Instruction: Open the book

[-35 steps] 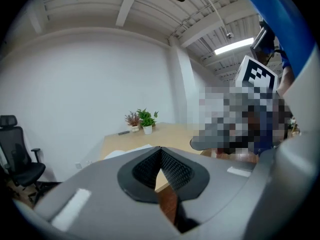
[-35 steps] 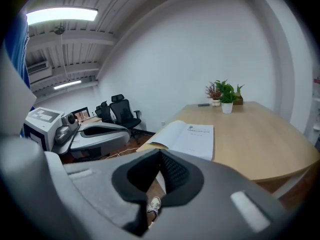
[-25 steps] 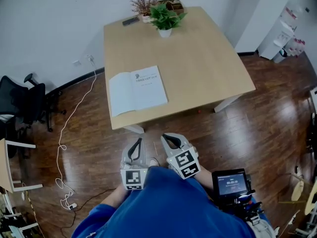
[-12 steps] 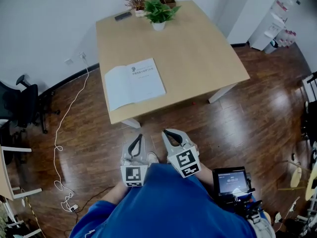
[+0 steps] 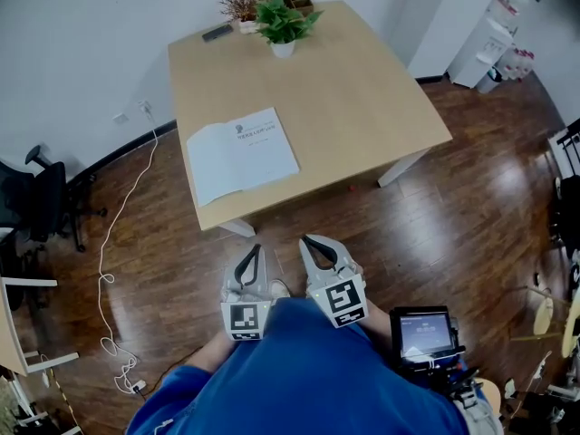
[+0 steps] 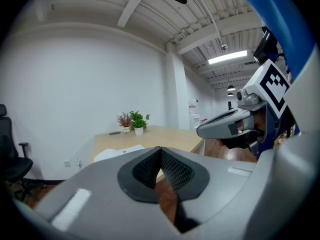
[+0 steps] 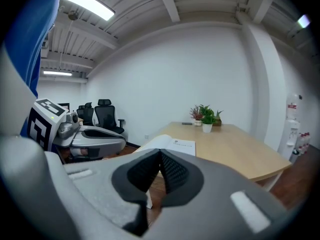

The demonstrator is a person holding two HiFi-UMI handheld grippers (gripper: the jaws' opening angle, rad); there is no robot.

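Seen from the head view, the book [image 5: 240, 152] lies flat near the desk's [image 5: 362, 107] front left corner. It is spread in two white halves with a crease between them, and the print on the right half is too small to read. Both claws hang over the wood floor just in front of the desk's near edge, well apart from the book. The left claw [image 5: 251, 252] and the right claw [image 5: 308, 241] sit side by side, each with its ribbed pads pressed together at the tip and gripping nothing. At the desk's far edge stand a green potted plant [image 5: 283, 27] and a dried reddish sprig [image 5: 240, 5]. Only the head view shows the white cable [image 5: 109, 270] trailing on the floor left of the desk and a small lit screen [image 5: 421, 333] at the person's right side, its figures unreadable. The right gripper view alone shows black office chairs [image 7: 102, 115] left of the desk, while the left gripper view alone shows a ceiling strip light [image 6: 227, 57] above it.
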